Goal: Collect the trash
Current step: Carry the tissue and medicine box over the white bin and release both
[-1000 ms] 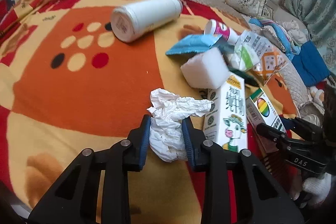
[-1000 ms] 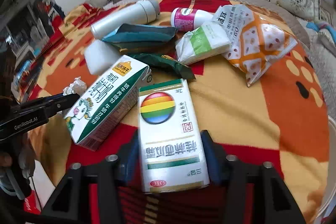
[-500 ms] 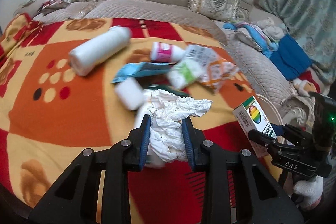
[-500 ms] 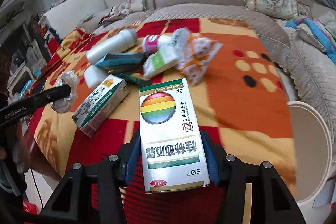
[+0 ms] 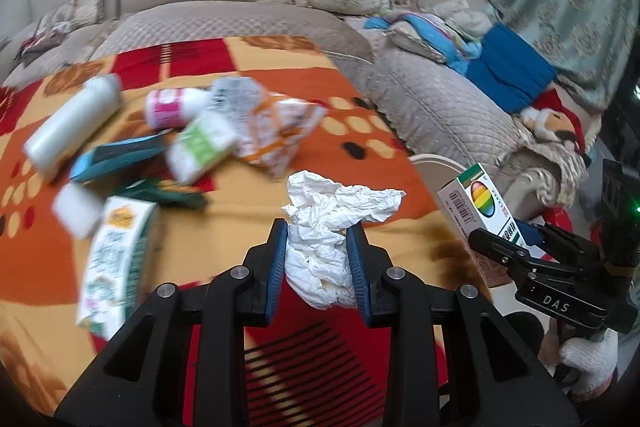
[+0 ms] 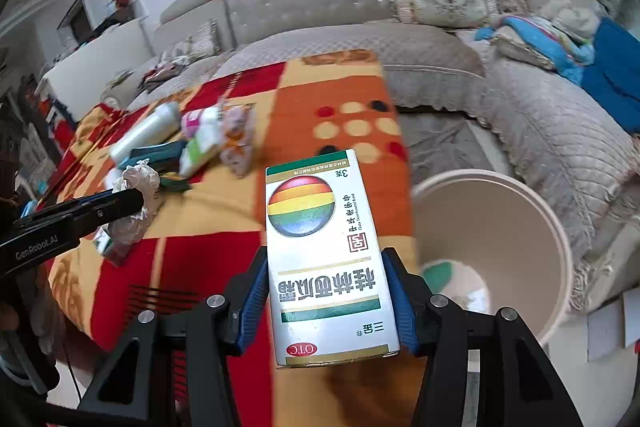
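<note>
Tissue (image 5: pixel 320 251) wedged between left gripper (image 5: pixel 320 267) pads — box (image 6: pixel 326 251) between right gripper's (image 6: pixel 326 307).

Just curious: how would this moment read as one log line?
left gripper: shut on crumpled tissue | right gripper: shut on medicine box | bin: beside table

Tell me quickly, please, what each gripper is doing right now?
Left gripper: shut on the tissue.
Right gripper: shut on the box.
</note>
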The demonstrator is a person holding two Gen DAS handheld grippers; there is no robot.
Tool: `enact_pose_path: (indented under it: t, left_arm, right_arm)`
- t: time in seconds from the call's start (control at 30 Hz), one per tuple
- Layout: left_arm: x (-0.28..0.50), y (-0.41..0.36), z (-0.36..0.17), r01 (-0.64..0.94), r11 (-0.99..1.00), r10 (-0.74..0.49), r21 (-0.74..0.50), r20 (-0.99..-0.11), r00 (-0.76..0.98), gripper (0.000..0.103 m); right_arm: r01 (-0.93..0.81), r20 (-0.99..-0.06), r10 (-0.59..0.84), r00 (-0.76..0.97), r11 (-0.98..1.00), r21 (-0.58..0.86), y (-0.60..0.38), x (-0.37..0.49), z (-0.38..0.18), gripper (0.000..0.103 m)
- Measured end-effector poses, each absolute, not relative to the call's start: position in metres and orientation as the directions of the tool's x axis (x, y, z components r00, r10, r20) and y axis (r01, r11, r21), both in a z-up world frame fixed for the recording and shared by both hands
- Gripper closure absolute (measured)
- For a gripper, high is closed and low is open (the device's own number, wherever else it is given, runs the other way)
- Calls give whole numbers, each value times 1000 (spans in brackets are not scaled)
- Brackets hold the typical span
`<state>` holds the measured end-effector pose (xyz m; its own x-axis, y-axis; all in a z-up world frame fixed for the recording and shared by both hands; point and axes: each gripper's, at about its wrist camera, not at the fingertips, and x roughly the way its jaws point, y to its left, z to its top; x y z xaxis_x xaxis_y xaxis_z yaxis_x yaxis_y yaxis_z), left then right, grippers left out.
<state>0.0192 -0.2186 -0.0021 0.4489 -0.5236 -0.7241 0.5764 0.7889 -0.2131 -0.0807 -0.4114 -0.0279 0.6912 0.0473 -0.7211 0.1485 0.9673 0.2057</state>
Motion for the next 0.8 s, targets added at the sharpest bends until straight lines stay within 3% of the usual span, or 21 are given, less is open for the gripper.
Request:
enact_pose_path:
  t: [0.8]
  left_arm:
    - [4,-370,-33,690,663,-602,-290,-755,261,76]
  right_arm:
    - [394,-798,-45,601,885,247,-529,-108,-86,50]
